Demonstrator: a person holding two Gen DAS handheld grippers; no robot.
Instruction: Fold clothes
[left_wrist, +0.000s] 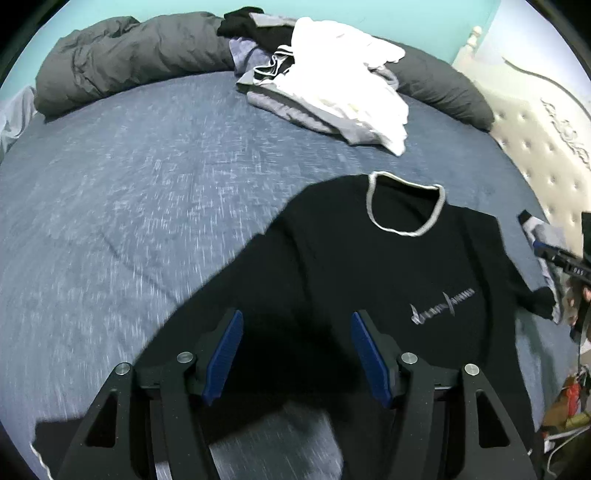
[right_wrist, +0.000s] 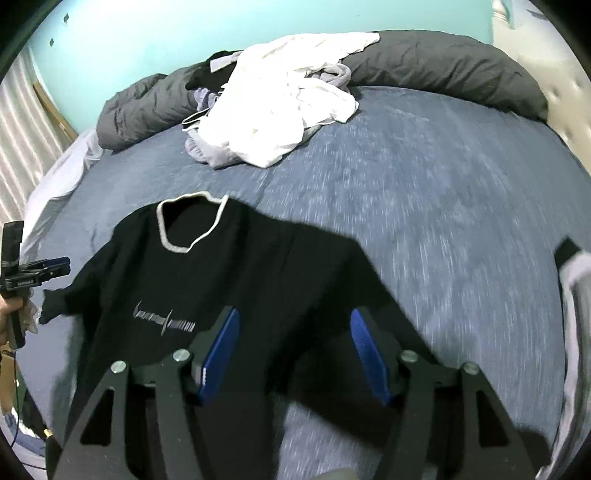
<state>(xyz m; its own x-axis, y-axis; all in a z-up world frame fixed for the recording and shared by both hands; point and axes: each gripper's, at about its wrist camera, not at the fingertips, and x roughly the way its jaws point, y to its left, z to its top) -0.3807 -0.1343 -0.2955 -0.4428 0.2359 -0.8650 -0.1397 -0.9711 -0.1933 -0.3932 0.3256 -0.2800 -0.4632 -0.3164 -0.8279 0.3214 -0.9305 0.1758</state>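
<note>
Blue bedding covered the whole bed under us, with a teal wall behind it.

Our left gripper had its blue pads spread wide with nothing between them. It hung over the lower part of the shirt. Our right gripper was spread wide too, and it held nothing. It hung over the other side of the same shirt.

That black shirt lay spread on the bedding, front side up. Its neck had a white collar and pointed away from us. A small grey print sat on the chest. One short sleeve stuck out to the side, near the left gripper as seen from the right wrist camera. We could not tell if they touched. A hand showed at the edge there, holding the handle.

Farther away, a pile of clothes sat on the bedding, well apart from the shirt. White cloth lay on top, with grey and black pieces under it. Behind the pile, a dark grey blanket lay bunched along the far side of the bed. A cream padded headboard stood beside the bed. Both pictures were a bit blurry.
</note>
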